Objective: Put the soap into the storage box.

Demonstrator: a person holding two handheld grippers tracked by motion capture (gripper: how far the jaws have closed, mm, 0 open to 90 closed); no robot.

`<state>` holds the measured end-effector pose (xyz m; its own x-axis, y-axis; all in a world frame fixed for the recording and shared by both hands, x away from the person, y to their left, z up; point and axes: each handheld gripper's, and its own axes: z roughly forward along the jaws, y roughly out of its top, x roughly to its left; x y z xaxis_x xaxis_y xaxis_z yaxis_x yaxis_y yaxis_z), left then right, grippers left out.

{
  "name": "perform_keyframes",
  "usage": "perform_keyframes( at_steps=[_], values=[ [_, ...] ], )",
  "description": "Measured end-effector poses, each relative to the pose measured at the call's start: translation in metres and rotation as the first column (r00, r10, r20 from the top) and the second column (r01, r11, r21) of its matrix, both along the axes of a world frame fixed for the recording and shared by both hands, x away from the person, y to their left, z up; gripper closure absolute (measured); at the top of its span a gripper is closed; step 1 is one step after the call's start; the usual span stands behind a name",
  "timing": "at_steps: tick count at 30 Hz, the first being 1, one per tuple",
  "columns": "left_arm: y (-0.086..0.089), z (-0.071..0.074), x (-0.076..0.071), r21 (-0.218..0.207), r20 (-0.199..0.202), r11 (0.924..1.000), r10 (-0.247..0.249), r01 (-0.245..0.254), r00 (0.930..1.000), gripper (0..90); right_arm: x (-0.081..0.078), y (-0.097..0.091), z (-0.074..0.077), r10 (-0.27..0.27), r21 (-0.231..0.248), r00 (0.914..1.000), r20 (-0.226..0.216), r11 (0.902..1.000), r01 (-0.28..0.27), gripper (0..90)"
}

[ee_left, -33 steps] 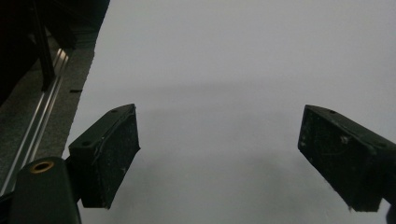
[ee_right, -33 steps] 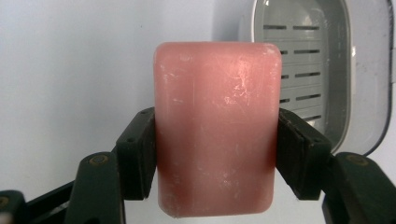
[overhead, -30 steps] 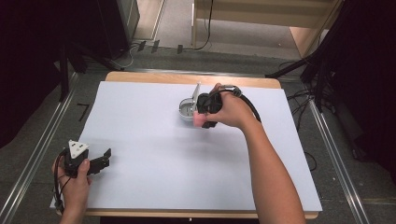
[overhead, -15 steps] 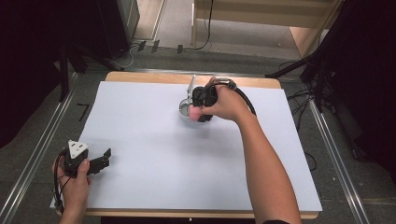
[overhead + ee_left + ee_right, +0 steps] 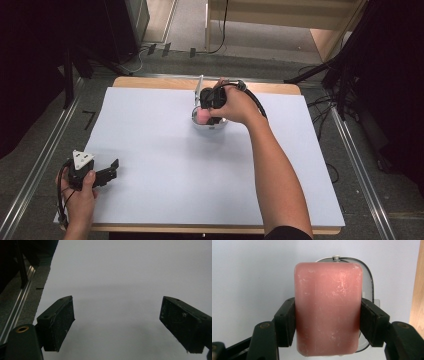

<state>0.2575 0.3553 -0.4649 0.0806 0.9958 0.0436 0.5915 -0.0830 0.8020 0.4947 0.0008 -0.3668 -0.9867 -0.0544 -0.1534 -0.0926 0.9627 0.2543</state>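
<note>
A pink bar of soap [image 5: 328,308] sits clamped between the two black jaws of my right gripper [image 5: 327,322], which is shut on its long sides. Behind the bar shows the rim of a clear, rounded soap dish [image 5: 369,285]. From above, my right gripper [image 5: 206,104] hovers over that dish [image 5: 209,126] at the far middle of the white table sheet [image 5: 165,170], the pink soap [image 5: 201,116] showing under the hand. My left gripper [image 5: 102,175] rests near the front left corner, open, with bare sheet between its jaws [image 5: 117,327].
The wooden table edge [image 5: 418,290] runs along the right of the right gripper view. A metal rail [image 5: 45,150] borders the table's left side, another rail [image 5: 357,165] the right. Cables [image 5: 320,105] lie on the floor beyond the far right corner.
My right gripper has moved left and slightly farther across the table with the soap, and now sits over the dish. The left gripper has stayed put.
</note>
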Motion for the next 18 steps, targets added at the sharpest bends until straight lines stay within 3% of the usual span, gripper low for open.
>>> perform_keyframes(
  at_steps=[18],
  values=[
    [0.000,0.000,0.000,-0.002,0.000,1.0000,-0.001,0.001,1.0000,13.3,0.018,0.000,-0.012,-0.027,-0.013,0.9996,-0.002,0.9995,0.027,38.5]
  ],
)
